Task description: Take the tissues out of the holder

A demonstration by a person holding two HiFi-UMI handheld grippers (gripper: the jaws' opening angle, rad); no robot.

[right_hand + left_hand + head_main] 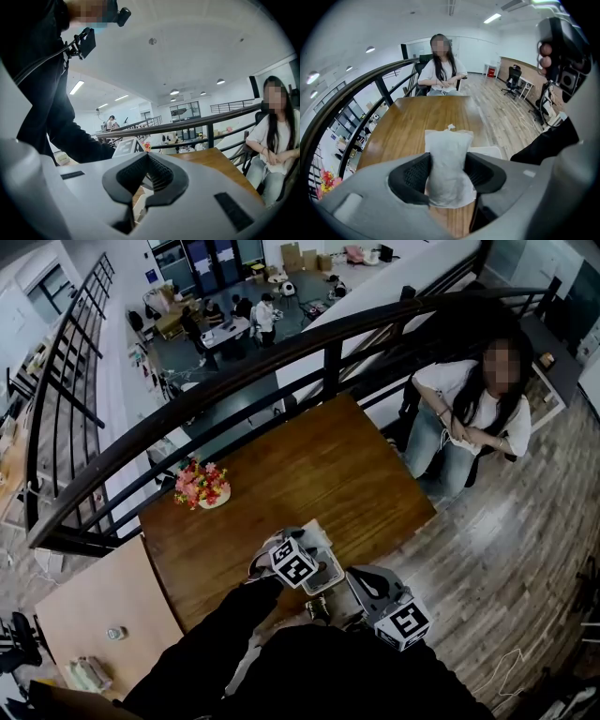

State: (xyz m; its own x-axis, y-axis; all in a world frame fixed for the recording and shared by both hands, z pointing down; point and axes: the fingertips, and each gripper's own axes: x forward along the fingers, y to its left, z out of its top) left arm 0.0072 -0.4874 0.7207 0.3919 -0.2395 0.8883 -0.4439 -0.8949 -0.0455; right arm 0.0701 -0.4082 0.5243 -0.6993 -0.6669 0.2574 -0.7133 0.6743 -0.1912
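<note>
A white tissue pack (448,161) stands upright between the black pads of my left gripper (447,176), which is shut on it above the wooden table (417,122). Just behind the pack lies the flat white holder (488,152). In the head view the left gripper's marker cube (294,562) hangs over the holder (320,538) near the table's front edge. My right gripper (147,158) is shut with nothing between its pads. It hovers to the right of the holder and points nearly level; its cube (404,622) shows in the head view.
A bunch of pink flowers (201,486) stands at the table's left edge. A person (474,418) sits beyond the far end of the table. A black railing (234,371) runs along the left side. A lighter table (103,606) adjoins at the lower left.
</note>
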